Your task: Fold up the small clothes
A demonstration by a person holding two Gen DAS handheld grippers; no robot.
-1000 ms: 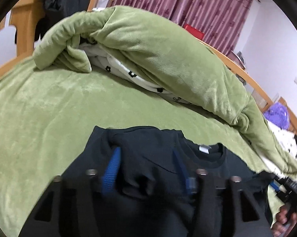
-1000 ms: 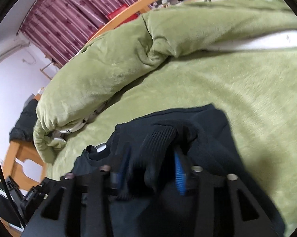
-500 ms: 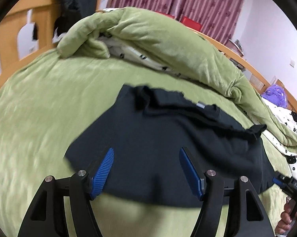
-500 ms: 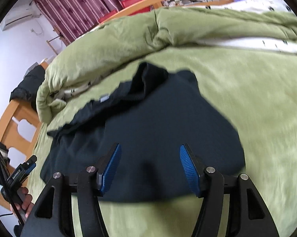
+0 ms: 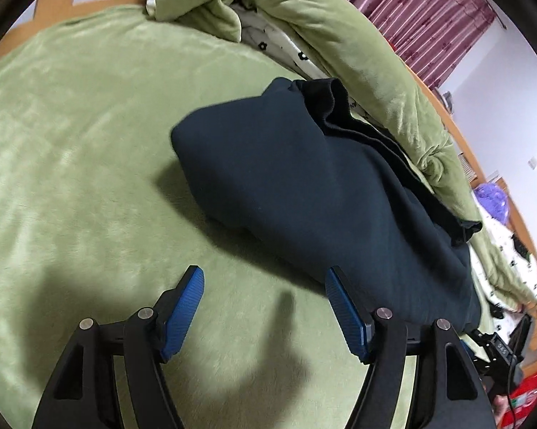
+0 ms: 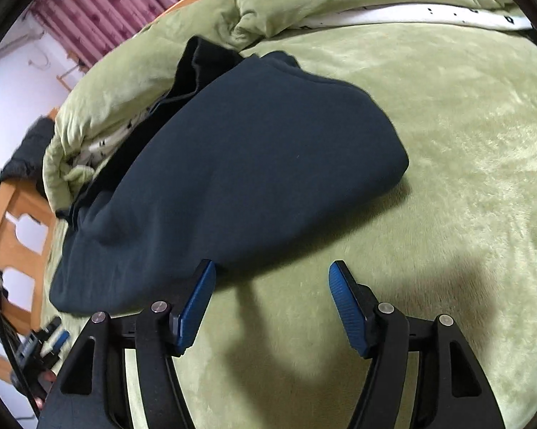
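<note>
A dark navy garment (image 5: 314,186) lies folded over on the green bed cover (image 5: 71,150), its black ribbed edge toward the rolled duvet. It also shows in the right wrist view (image 6: 232,164). My left gripper (image 5: 264,279) is open and empty, above the cover just in front of the garment's near edge. My right gripper (image 6: 272,273) is open and empty, above the cover, its left fingertip beside the garment's near edge.
A rolled green duvet (image 5: 339,35) with white patterned lining lies behind the garment. A wooden bed frame (image 6: 14,221) stands at one end. Maroon curtains (image 5: 429,10) hang behind. The other gripper's handle (image 5: 497,354) shows at the lower right.
Both grippers let go of the garment and drew back toward me. The garment now lies folded over on the cover, farther from the fingers.
</note>
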